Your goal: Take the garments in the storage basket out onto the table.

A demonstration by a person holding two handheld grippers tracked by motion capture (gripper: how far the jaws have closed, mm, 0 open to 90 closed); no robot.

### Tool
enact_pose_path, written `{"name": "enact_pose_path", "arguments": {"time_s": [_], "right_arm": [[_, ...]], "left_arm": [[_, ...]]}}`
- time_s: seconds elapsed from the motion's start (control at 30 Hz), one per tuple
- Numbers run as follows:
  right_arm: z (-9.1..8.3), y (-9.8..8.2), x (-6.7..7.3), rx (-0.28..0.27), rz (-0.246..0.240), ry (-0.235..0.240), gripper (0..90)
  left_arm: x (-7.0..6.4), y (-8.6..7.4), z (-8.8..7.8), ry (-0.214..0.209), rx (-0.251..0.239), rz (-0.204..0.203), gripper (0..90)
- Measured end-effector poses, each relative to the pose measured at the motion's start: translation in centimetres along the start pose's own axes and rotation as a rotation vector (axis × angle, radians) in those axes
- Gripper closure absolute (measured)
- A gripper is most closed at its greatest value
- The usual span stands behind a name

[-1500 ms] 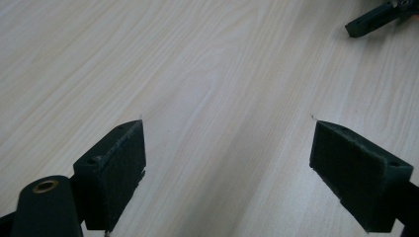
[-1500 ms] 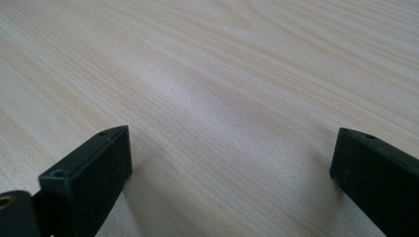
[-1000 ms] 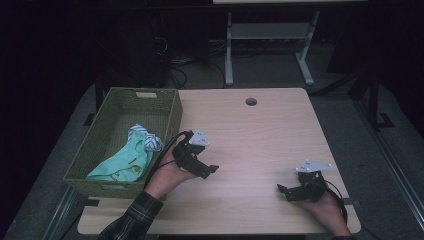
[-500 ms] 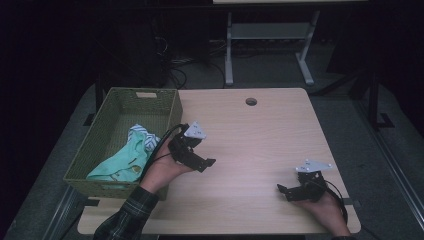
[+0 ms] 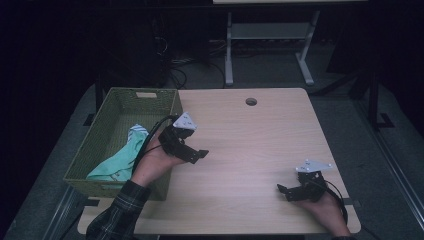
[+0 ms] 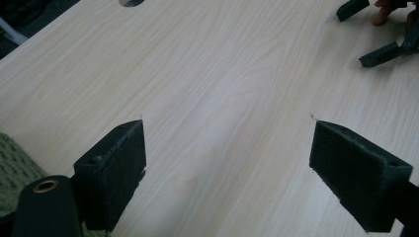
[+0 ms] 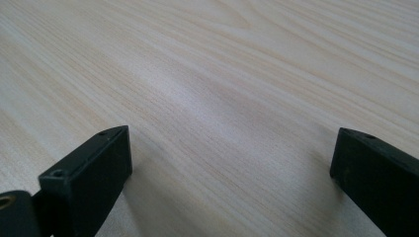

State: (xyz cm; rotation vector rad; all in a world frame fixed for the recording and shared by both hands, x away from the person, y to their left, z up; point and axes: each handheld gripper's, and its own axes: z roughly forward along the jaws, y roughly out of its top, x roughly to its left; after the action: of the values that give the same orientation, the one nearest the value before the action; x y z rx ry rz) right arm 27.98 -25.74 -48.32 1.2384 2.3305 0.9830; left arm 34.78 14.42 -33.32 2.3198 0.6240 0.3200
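Note:
A green woven basket (image 5: pixel 86 150) stands on the left part of the wooden table (image 5: pixel 255 145). Inside it lies a teal and white cloth (image 5: pixel 122 157). My left gripper (image 5: pixel 196 155) hovers just right of the basket's near right corner, open with nothing between its jaws (image 6: pixel 227 148). My right gripper (image 5: pixel 283 191) rests low near the table's front right corner, also open and empty (image 7: pixel 227 153). In the left gripper view the right gripper (image 6: pixel 356 34) shows far off at the upper right, and a bit of the basket (image 6: pixel 12 168) at the lower left.
A round cable hole (image 5: pixel 251 101) sits near the table's far edge. Beyond the table stand a white desk frame (image 5: pixel 270 35) and loose cables on the dark floor. Bare wood stretches between the two grippers.
My left gripper has drifted a little toward the far left, closer to the basket's right wall. The right gripper has stayed where it was.

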Motion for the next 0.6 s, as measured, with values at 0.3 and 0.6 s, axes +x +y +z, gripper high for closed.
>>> {"name": "enact_pose_path", "arguments": {"time_s": [0.3, 0.6], "right_arm": [[0.0, 0.0, 0.0, 0.0, 0.0, 0.0, 1.9], [0.0, 0.0, 0.0, 0.0, -0.001, -0.001, 1.9]], "left_arm": [[1.5, -0.1, -1.7, 0.026, -0.013, -0.024, 13.5], [3.1, -1.0, -3.1, 0.052, -0.017, -0.063, 13.6]]}}
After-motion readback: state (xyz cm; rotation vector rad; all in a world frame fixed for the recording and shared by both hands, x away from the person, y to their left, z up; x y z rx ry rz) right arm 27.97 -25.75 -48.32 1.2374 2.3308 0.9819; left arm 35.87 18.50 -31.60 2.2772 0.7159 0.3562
